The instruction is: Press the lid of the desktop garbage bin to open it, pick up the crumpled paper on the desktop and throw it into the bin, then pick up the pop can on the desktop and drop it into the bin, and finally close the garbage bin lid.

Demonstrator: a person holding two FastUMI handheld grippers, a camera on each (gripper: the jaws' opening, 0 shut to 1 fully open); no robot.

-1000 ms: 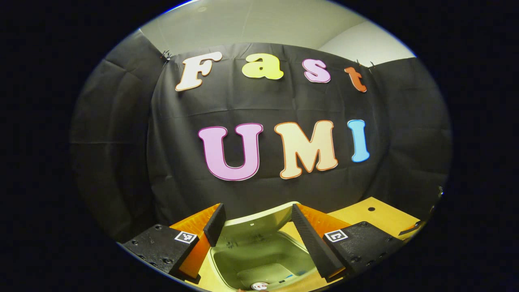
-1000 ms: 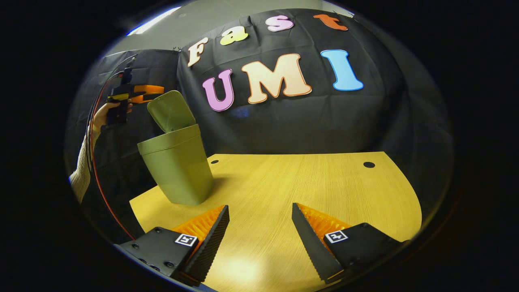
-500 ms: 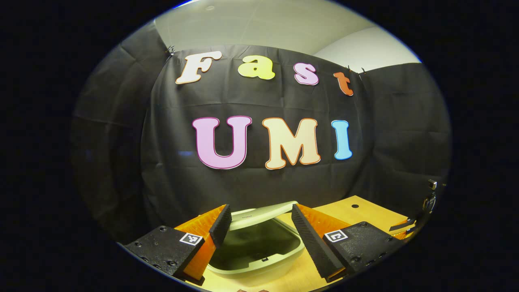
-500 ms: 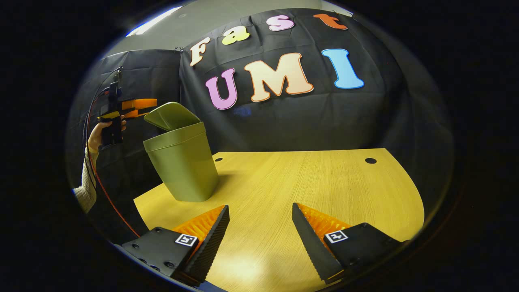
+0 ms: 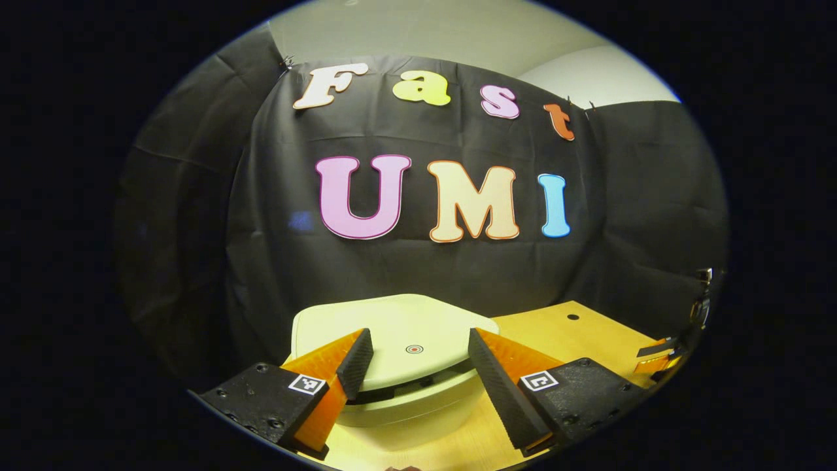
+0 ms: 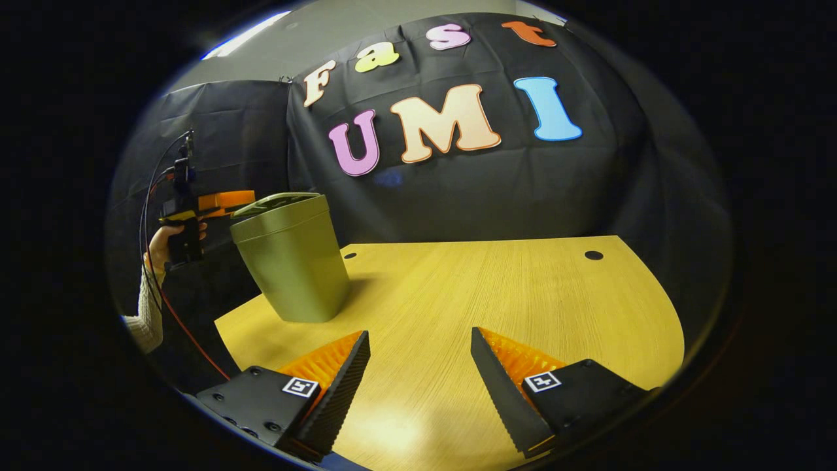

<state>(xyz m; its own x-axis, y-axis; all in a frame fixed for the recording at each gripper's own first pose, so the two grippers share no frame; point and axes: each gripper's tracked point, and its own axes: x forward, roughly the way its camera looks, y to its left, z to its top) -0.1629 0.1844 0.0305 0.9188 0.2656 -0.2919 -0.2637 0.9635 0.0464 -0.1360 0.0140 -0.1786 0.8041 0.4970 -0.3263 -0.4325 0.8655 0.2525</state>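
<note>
The olive-green garbage bin (image 6: 291, 265) stands on the left part of the wooden table (image 6: 497, 294). Its lid (image 5: 386, 330) lies almost flat on the rim, with a thin dark gap at the front edge. My left gripper (image 5: 413, 356) is open just above the lid, and I cannot tell if its fingers touch it. In the right gripper view the left gripper (image 6: 219, 201) sits at the bin's top left, held by a hand (image 6: 157, 245). My right gripper (image 6: 418, 343) hovers open above bare tabletop with nothing between its fingers.
A small round mark (image 5: 414, 349) sits in the middle of the lid. Two dark round holes (image 6: 594, 255) pierce the table near its far edge. Red and black cables (image 6: 163, 301) hang from the left gripper. Black cloth walls the table behind and to the left.
The lid has swung down from upright to nearly flat on the bin. My left gripper came down with it. My right gripper has hardly moved.
</note>
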